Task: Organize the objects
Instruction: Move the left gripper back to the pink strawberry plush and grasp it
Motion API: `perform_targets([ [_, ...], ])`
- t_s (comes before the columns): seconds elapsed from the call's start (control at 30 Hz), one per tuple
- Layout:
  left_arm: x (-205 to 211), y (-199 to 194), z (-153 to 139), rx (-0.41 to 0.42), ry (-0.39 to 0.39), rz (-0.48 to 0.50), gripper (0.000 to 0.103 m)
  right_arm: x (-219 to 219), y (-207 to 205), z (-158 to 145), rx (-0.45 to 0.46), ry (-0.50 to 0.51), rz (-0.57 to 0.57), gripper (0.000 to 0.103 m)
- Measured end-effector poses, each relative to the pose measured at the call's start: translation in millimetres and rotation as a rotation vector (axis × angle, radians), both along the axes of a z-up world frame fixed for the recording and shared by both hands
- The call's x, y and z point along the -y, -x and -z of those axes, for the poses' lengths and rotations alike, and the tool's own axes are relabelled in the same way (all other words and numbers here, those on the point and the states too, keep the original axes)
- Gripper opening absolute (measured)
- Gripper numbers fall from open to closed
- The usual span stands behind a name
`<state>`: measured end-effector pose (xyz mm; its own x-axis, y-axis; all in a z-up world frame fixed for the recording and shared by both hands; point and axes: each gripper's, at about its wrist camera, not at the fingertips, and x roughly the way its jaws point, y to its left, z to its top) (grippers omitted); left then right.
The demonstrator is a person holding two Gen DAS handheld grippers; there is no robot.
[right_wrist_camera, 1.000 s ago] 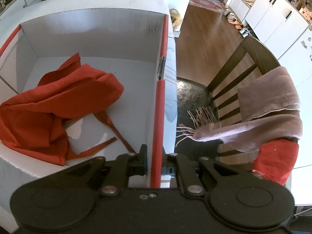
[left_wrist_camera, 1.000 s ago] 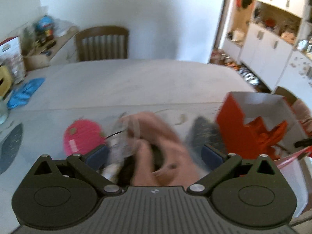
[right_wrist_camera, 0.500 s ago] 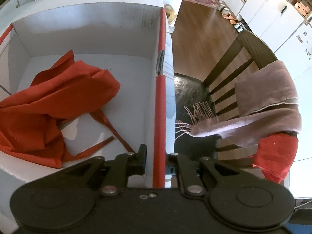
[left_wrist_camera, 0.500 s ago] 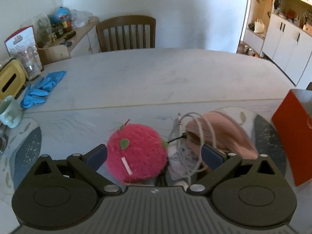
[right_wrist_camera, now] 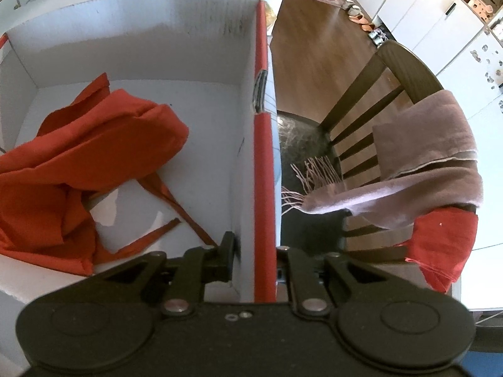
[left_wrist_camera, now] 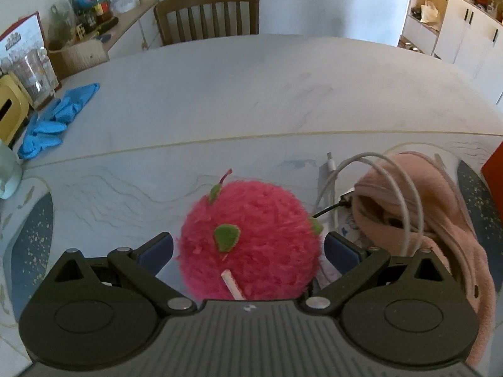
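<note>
A fuzzy pink plush apple (left_wrist_camera: 251, 238) sits on the pale table (left_wrist_camera: 239, 94) between the wide-apart jaws of the left gripper (left_wrist_camera: 248, 248), its pads not pressing it. Beside it lie a white cable (left_wrist_camera: 371, 169) and a pink cloth (left_wrist_camera: 440, 207). The right gripper (right_wrist_camera: 254, 251) straddles the red-edged wall of a white cardboard box (right_wrist_camera: 264, 169), jaws opening, an orange garment (right_wrist_camera: 94, 163) inside. Beyond: a wooden chair (left_wrist_camera: 207, 15), blue gloves (left_wrist_camera: 53, 119), white cabinets (right_wrist_camera: 421, 9), wood floor.

The pink plush ball (left_wrist_camera: 251, 238) hides the bench behind it; the box wall (right_wrist_camera: 262, 188) covers the right hand-held gripper's (right_wrist_camera: 255, 251) right finger.
</note>
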<state>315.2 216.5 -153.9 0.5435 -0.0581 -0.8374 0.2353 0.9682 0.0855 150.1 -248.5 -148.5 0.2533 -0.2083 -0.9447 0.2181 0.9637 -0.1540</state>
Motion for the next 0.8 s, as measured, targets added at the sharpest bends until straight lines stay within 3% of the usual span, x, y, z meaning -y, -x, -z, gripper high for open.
perform_targets([
  [0.13,-3.9,-5.3,8.9,-0.025,0.0,-0.02,0.102,-1.5,-1.7,1.1,-0.009,0.009,0.001,0.014],
  [0.2,-4.7,-6.4,10.3,-0.024,0.006,-0.021,0.091,-1.6,-2.0,1.8,-0.012,0.011,0.002,0.014],
  [0.4,-2.4,-1.5,6.8,-0.023,0.009,-0.021,0.081,-2.4,-1.8,2.1,-0.012,0.012,0.001,0.014],
  [0.8,-13.7,18.5,-16.1,-0.016,0.025,-0.084,0.079,-2.6,-0.3,1.3,-0.007,0.012,-0.006,0.014],
])
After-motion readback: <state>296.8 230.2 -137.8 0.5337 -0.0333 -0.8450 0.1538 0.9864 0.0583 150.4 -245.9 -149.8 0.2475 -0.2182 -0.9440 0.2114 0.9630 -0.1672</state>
